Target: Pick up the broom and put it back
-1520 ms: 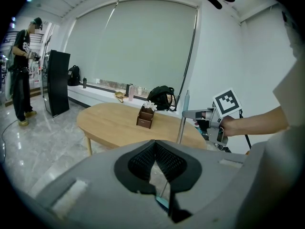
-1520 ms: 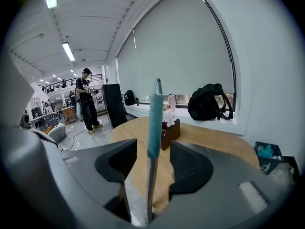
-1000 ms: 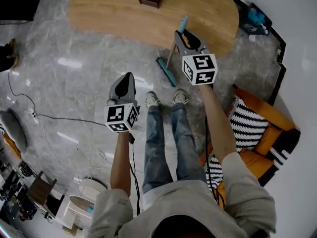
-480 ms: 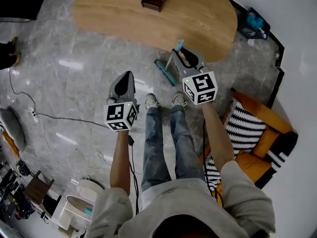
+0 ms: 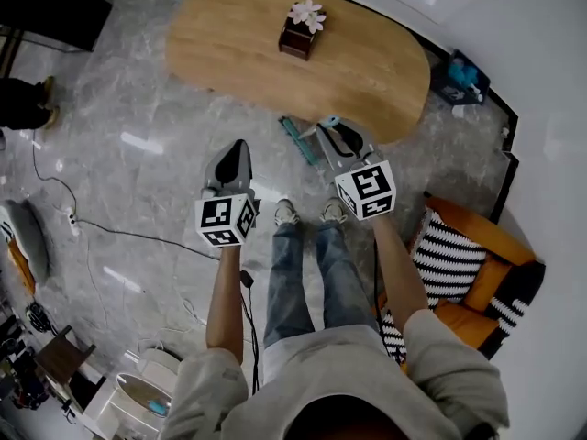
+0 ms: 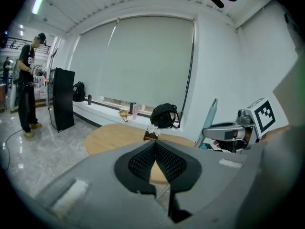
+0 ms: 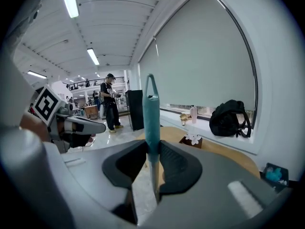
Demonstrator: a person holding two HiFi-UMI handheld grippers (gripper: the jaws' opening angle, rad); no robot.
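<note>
The broom has a teal brush head low by the table's near edge, and its thin pole slants up to my right gripper. In the right gripper view the teal handle grip stands upright between the pads, and the right gripper is shut on it, with the metal pole running down below. My left gripper is held beside it to the left. Its pads meet with nothing between them, so the left gripper is shut. From there the right gripper and handle tip show at the right.
An oval wooden table with a small flower box lies ahead. An orange armchair with a striped cushion is at the right. A cable crosses the floor at the left. A person stands by a black cabinet.
Both grippers have risen. The right one has drawn back toward my body with the broom handle in it. The head view now looks further over the table.
</note>
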